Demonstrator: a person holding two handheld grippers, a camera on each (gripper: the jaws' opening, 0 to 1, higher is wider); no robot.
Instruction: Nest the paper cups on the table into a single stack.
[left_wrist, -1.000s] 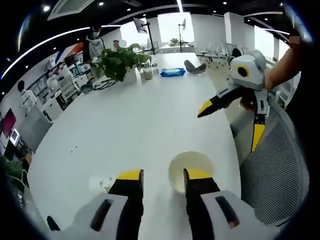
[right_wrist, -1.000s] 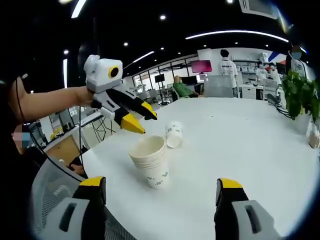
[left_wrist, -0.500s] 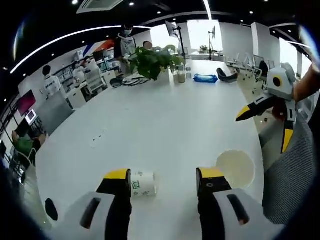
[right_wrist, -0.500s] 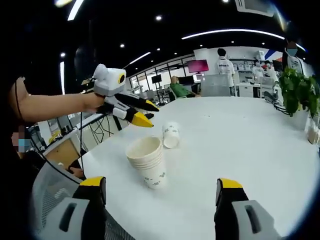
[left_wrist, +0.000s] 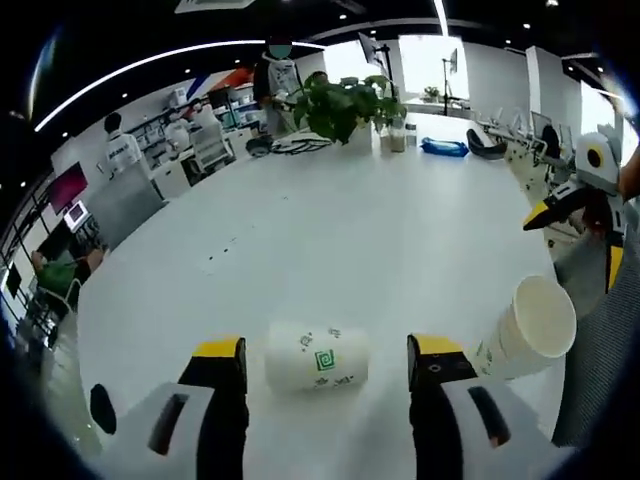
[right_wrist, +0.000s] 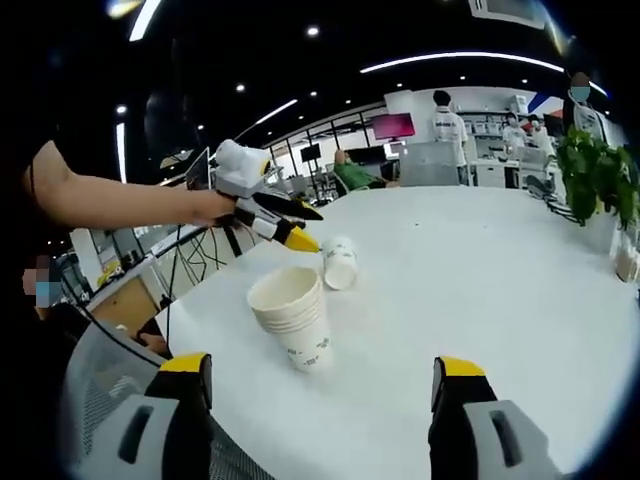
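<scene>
Now that the left gripper (left_wrist: 325, 355) has swung across, its spread jaws flank the toppled white paper cup with green print (left_wrist: 317, 357); rightward, the nested white cup stack (right_wrist: 292, 317) stands upright; right gripper (right_wrist: 325, 375) gapes, empty.

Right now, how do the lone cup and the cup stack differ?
The lone cup lies on its side on the table; the stack stands upright, mouth up. The lone cup is a single cup; the stack is several nested ones, with rims showing as bands. The lone cup sits between the open jaws of the left gripper; the stack has no gripper around it. Both are white paper with a small printed mark.
</scene>
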